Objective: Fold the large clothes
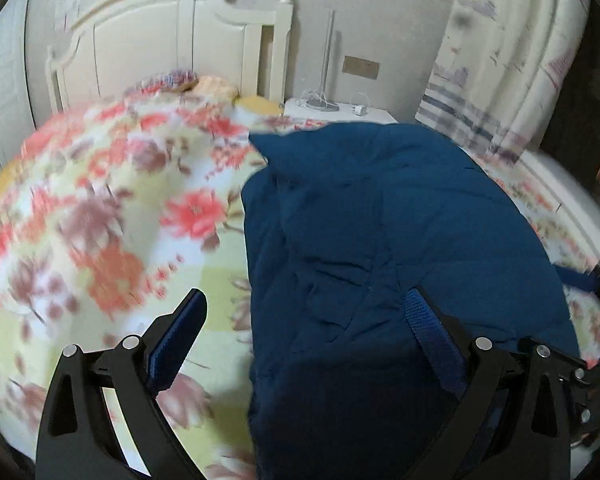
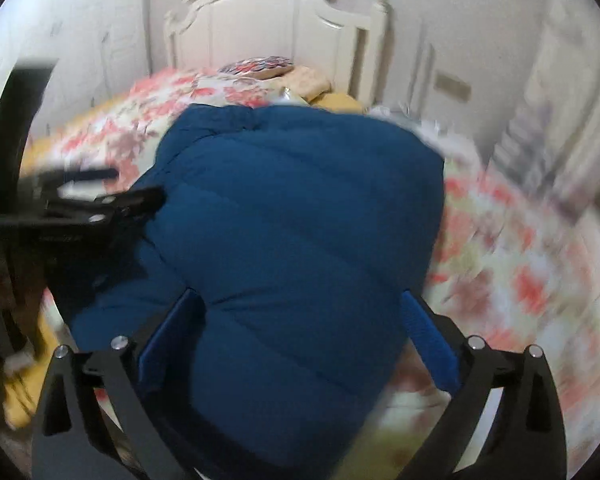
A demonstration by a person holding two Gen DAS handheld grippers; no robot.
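A dark blue quilted down jacket [image 1: 380, 248] lies partly folded on a floral bedspread [image 1: 112, 216]. My left gripper [image 1: 306, 304] is open and empty, its fingers spread over the jacket's left edge near the bed's front. In the right wrist view the jacket [image 2: 292, 240] fills the middle. My right gripper [image 2: 300, 304] is open, its blue-padded fingers either side of the jacket's near end, not closed on it. The left gripper [image 2: 140, 198] shows there at the left, by the jacket's side. Both views are motion-blurred.
A white headboard [image 1: 160, 36] stands at the back against the wall. Pillows [image 1: 204, 84] lie at the head of the bed. A white nightstand [image 1: 340, 114] with a lamp base and cables stands beside it. A patterned curtain [image 1: 500, 52] hangs at the right.
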